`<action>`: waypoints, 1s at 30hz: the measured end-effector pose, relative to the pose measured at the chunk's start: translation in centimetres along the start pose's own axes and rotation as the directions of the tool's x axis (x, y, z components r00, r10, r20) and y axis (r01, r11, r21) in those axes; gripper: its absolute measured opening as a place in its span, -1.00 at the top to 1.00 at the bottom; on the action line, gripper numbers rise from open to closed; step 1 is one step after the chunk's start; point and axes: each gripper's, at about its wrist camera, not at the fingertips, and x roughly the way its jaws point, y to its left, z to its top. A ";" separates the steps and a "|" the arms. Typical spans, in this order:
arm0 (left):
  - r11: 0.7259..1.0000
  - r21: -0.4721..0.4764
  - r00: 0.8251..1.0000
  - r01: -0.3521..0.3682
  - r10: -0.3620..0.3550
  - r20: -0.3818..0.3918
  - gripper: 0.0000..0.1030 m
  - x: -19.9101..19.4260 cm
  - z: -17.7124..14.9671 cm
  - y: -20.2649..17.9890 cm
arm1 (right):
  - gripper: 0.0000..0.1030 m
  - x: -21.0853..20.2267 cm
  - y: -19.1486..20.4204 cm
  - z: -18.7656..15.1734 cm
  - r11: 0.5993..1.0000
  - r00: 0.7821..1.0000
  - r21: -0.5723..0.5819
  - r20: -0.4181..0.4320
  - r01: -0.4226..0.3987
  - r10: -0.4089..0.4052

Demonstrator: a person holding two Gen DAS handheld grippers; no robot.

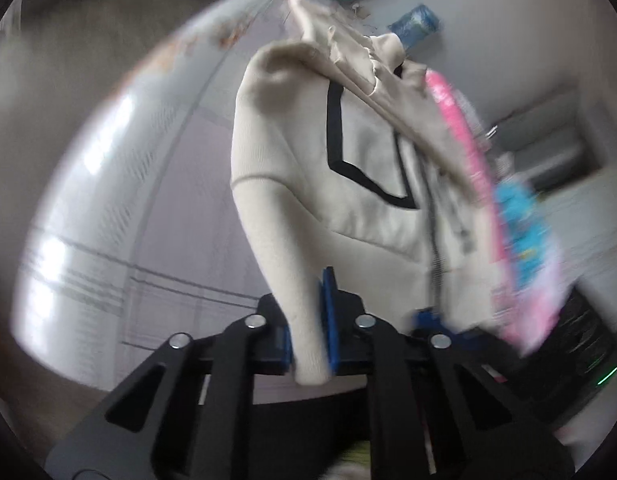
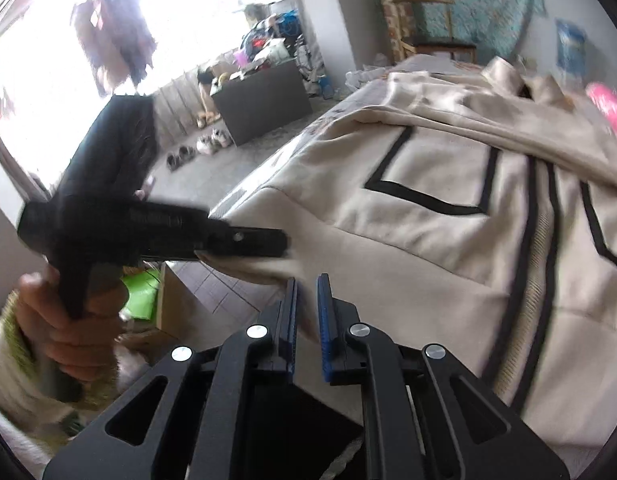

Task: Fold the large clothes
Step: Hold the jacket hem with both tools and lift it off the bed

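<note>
While a corner of the cream knitted black-trimmed jacket (image 1: pixel 308 208) is pinched by the left gripper (image 1: pixel 310 320), the right gripper (image 2: pixel 307 312) is held slightly parted and empty; the fabric could be slipped from that narrow hold near the bed (image 2: pixel 268 164) edge.

Your left gripper (image 1: pixel 310 320) points steeply downward, its blue pads (image 1: pixel 329 320) pinched on a cream sleeve cuff (image 1: pixel 308 360) of the jacket. In the right wrist view your left hand (image 2: pixel 68 320) wraps its black handle, a pale knit cuff at the wrist (partly blurred). Your right gripper (image 2: pixel 306 320) also tilts downward, its blue-edged fingers (image 2: pixel 323 320) standing a narrow gap apart, nothing clamped between them.
</note>
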 end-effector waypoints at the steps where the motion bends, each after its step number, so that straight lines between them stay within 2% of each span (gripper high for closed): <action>1: 0.994 0.069 0.997 -0.080 0.080 0.017 0.82 -0.1 -0.2 -1.2 | 0.51 -1.4 -1.4 -0.2 0.999 0.999 0.034 0.018 0.026 -0.026; 2: 0.983 0.120 0.990 -0.138 0.135 0.030 0.82 -0.1 -0.5 -2.1 | 0.33 -2.8 -2.8 -0.6 0.996 0.998 0.066 0.037 0.056 -0.059; 3: 0.968 0.165 0.982 -0.189 0.184 0.045 0.82 0.0 -0.8 -2.8 | 0.27 -4.2 -4.3 -1.0 0.991 0.994 0.102 0.051 0.092 -0.098; 6: 0.901 0.271 0.941 -0.339 0.323 0.105 0.82 0.9 -1.9 -4.9 | 0.26 -8.6 -9.6 -3.0 0.947 0.971 0.242 0.054 0.212 -0.231; 7: 0.874 0.295 0.923 -0.386 0.364 0.126 0.82 1.4 -2.2 -5.5 | 0.26 -10.4 -11.9 -4.2 0.915 0.955 0.298 0.039 0.270 -0.295; 9: 0.840 0.323 0.900 -0.435 0.406 0.156 0.82 1.6 -2.4 -6.0 | 0.26 -12.5 -14.3 -5.6 0.876 0.930 0.346 0.020 0.338 -0.367; 11: 0.817 0.335 0.883 -0.469 0.433 0.179 0.82 1.6 -2.6 -6.1 | 0.26 -14.4 -16.8 -7.2 0.826 0.895 0.379 -0.014 0.417 -0.445; 13: 0.807 0.336 0.874 -0.486 0.450 0.184 0.81 1.6 -2.7 -6.0 | 0.26 -15.4 -18.8 -8.1 0.801 0.885 0.408 -0.038 0.439 -0.465; 16: 0.785 0.340 0.855 -0.518 0.478 0.200 0.81 1.7 -3.0 -6.2 | 0.26 -16.5 -20.2 -8.6 0.791 0.877 0.414 -0.044 0.451 -0.478; 21: 0.779 0.326 0.844 -0.536 0.494 0.207 0.81 1.7 -3.2 -6.4 | 0.26 -15.6 -20.6 -8.6 0.800 0.879 0.389 -0.059 0.456 -0.473; 26: 0.786 0.322 0.849 -0.528 0.489 0.200 0.81 1.6 -3.2 -6.3 | 0.26 -15.2 -20.7 -9.6 0.788 0.871 0.396 -0.072 0.472 -0.485; 30: 0.774 0.353 0.850 -0.526 0.494 0.184 0.81 1.7 -3.1 -6.5 | 0.26 -14.7 -20.1 -9.0 0.784 0.869 0.402 -0.065 0.472 -0.490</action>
